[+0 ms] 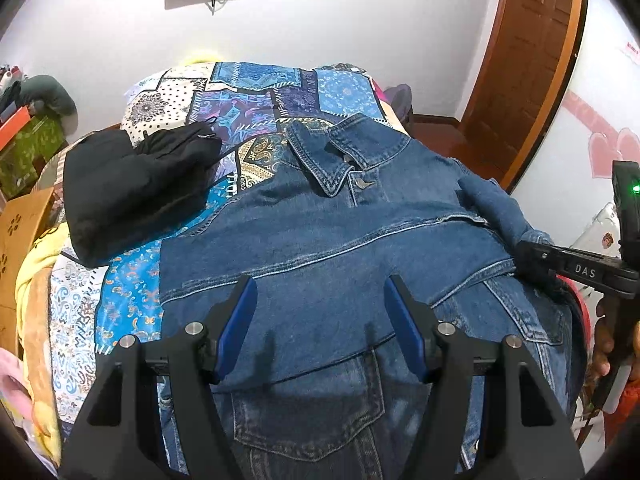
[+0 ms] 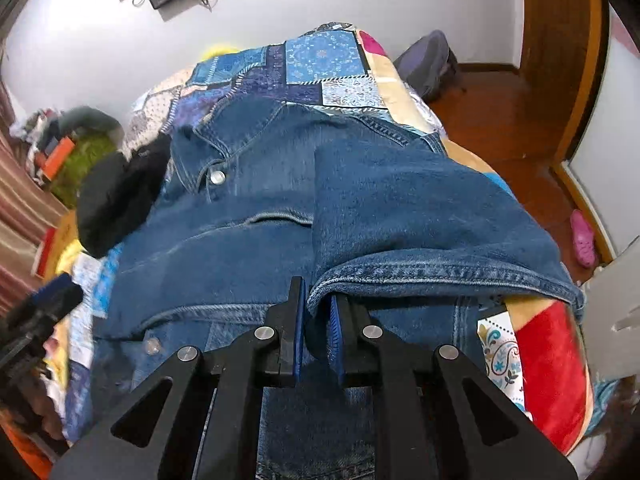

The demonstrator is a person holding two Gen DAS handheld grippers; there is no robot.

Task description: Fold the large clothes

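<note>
on the bed (image 1: 256, 92) lies the denim jacket (image 1: 340, 248), heavy and stiff; right tongs (image 2: 318, 320) clamp its sleeve cuff (image 2: 400, 276), left tongs (image 1: 320, 320) stand apart above it, empty.

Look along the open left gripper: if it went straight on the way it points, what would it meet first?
The denim jacket. The left gripper points down at its front panel with open jaws and nothing between them; how far above the cloth it is, the picture does not show.
</note>
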